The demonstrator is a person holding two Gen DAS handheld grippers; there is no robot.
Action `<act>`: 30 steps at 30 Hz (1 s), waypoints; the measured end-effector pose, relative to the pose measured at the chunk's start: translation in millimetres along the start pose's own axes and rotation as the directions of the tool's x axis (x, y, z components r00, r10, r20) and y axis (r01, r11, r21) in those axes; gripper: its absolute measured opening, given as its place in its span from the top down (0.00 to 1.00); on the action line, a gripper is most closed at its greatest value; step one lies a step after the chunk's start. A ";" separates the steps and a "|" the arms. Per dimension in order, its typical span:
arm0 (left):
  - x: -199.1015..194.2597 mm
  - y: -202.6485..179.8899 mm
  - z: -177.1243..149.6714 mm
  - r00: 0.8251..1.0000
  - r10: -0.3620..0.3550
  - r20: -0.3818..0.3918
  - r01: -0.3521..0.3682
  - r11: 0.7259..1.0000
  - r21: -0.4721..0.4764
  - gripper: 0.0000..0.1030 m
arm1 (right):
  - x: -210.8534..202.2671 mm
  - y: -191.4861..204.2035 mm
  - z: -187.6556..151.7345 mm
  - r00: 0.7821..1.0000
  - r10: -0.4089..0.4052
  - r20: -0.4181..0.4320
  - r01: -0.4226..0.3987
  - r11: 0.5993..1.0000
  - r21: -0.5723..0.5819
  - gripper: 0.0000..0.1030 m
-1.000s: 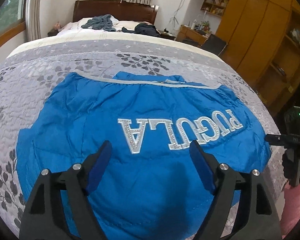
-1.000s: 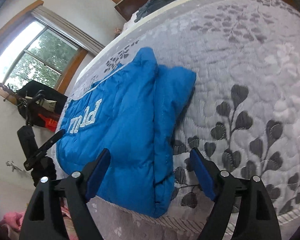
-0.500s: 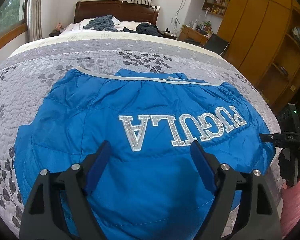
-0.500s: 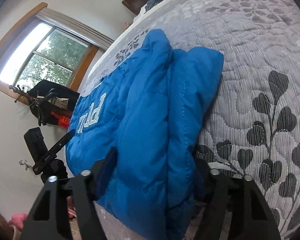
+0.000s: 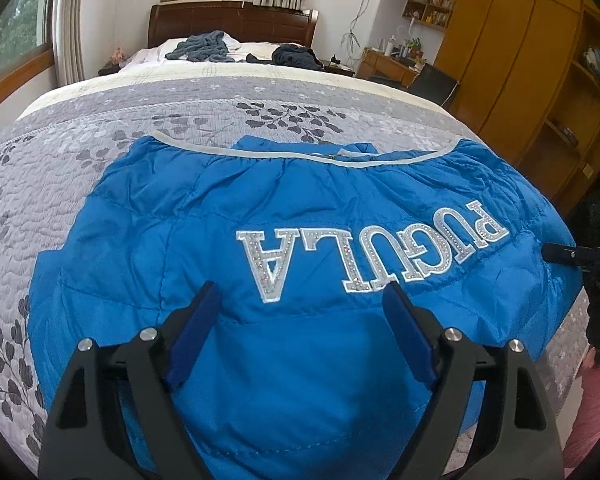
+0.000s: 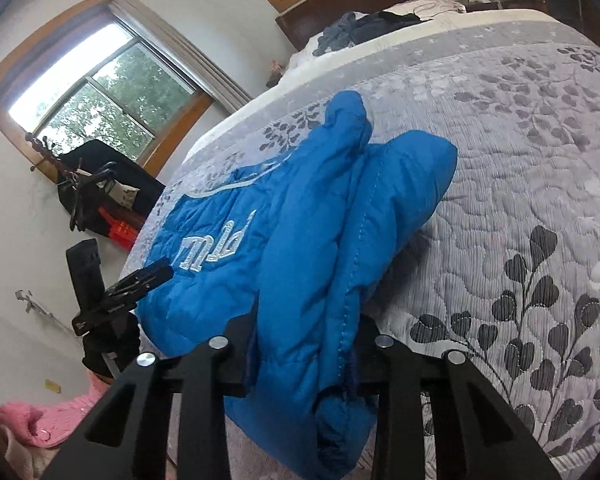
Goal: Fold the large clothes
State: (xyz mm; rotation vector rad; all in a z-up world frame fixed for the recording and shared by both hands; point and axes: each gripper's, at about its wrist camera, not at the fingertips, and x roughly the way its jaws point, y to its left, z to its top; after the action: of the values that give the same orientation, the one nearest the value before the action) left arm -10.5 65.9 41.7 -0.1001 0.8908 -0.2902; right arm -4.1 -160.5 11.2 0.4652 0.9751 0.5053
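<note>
Blue padded cloth filled my left camera: the jacket [image 5: 300, 248] lay spread, back up, across the near end of the bed [image 5: 100, 136], its silver lettering [image 5: 372, 248] upside down to me and its pale-trimmed edge [image 5: 300, 156] toward the headboard. My left gripper [image 5: 300, 320] hovered over the jacket's near part, fingers [image 5: 192, 332] spread wide, gripping nothing. At the bed's right edge my other tool showed as a dark shape.

From my right camera, the jacket [image 6: 300, 240] reached the bed's [image 6: 540, 160] near edge, one bulky fold bunched toward me. My right gripper [image 6: 300, 360] was pinching that fold, the cloth squeezed between both fingers. My left gripper [image 6: 140, 280] sat at the jacket's far side.
</note>
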 end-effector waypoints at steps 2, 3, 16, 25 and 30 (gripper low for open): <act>-0.2 -0.2 -0.4 1.000 0.000 0.000 0.000 1.000 0.003 0.19 | 4.8 -7.2 -1.1 1.000 0.002 -0.013 -0.002 1.000 0.028 0.68; -0.3 -0.2 -0.6 1.000 -0.001 0.000 0.001 1.000 0.004 0.19 | 6.9 -11.9 -2.0 1.000 0.005 -0.020 -0.004 0.999 0.042 0.68; 0.9 -3.3 -2.8 1.000 0.003 0.000 -0.003 1.000 0.028 0.18 | 27.8 -55.4 -19.3 0.994 0.108 -0.036 -0.098 0.975 0.198 0.64; -0.2 0.8 -7.0 1.000 -0.017 0.010 0.016 0.999 0.035 0.18 | 18.9 -28.0 -11.2 0.999 0.034 -0.024 -0.030 0.983 0.184 0.68; -1.1 4.3 -7.8 0.999 -0.036 0.009 0.035 0.999 0.029 0.18 | 9.6 -1.5 1.9 1.000 -0.016 -0.018 0.018 0.986 0.166 0.69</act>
State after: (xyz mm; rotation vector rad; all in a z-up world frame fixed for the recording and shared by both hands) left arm -16.4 70.6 36.8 -0.0910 0.8757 -0.3353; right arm 2.4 -156.3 5.0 0.6025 1.0411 0.4145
